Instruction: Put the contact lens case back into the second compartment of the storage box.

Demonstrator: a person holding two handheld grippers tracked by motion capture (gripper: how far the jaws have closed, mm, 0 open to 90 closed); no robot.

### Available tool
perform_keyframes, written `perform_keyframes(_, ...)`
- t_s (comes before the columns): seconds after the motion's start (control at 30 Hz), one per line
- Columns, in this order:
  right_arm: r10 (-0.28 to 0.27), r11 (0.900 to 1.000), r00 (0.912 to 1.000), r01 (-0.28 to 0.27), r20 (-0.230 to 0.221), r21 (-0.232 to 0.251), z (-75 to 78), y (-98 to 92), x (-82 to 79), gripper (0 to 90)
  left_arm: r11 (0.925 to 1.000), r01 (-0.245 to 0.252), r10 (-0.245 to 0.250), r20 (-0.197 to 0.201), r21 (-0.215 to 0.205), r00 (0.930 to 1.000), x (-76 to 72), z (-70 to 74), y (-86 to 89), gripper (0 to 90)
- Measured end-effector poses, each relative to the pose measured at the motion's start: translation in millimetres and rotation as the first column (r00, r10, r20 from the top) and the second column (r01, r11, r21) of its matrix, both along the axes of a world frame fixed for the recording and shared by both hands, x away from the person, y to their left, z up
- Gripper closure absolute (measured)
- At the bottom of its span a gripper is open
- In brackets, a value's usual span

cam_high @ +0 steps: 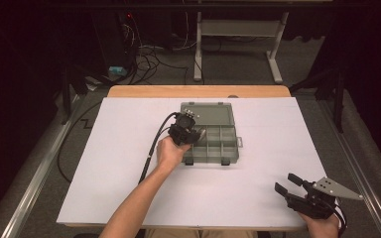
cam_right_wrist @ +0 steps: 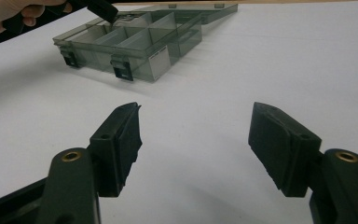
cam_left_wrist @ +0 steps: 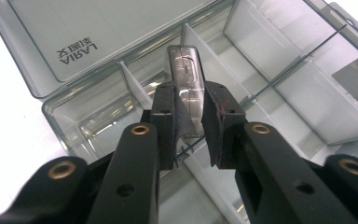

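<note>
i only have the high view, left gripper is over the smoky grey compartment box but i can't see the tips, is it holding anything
observer: Yes. In the left gripper view the left gripper is shut on a small clear flat plastic piece with rounded corners, held on edge between the pads.
operator: is it down in a compartment
observer: Cannot tell, because its lower end is hidden behind the jaws. It stands over a partition wall of the smoky grey transparent plastic box.
operator: lid plain?
observer: No. The open lid has raised lettering near one corner.
</note>
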State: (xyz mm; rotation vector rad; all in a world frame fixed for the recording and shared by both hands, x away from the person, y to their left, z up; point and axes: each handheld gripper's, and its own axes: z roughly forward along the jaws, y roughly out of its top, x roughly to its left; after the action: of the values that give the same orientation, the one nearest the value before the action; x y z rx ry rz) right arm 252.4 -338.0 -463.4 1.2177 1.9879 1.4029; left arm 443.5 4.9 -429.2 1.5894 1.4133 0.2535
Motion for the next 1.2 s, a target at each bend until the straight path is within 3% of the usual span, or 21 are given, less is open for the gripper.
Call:
perform_keyframes(0.27, -0.002, 1.000, 1.0000, 0.002, -0.001, 0.002, 0.0, -0.5, -0.2, 34.2, 0.9995, 0.015, -0.015, 0.009, -0.028, 0.9999, -2.9, 3.9, 3.8, 69.2)
perform_keyframes(0.63, -0.004, 1.000, 1.0000, 0.004, 0.000, -0.004, -0.1, 0.4, -0.5, 34.3, 0.9958, -0.010, 0.016, 0.067, -0.091, 0.9976, -13.8, 19.7, 27.2, 56.3)
perform_keyframes(1.2, -0.009, 1.000, 1.0000, 0.009, 0.001, -0.006, 0.0, -0.2, -0.6, 34.2, 0.9951, -0.026, 0.036, 0.102, -0.096, 0.9942, -30.1, 20.9, 57.0, 49.1)
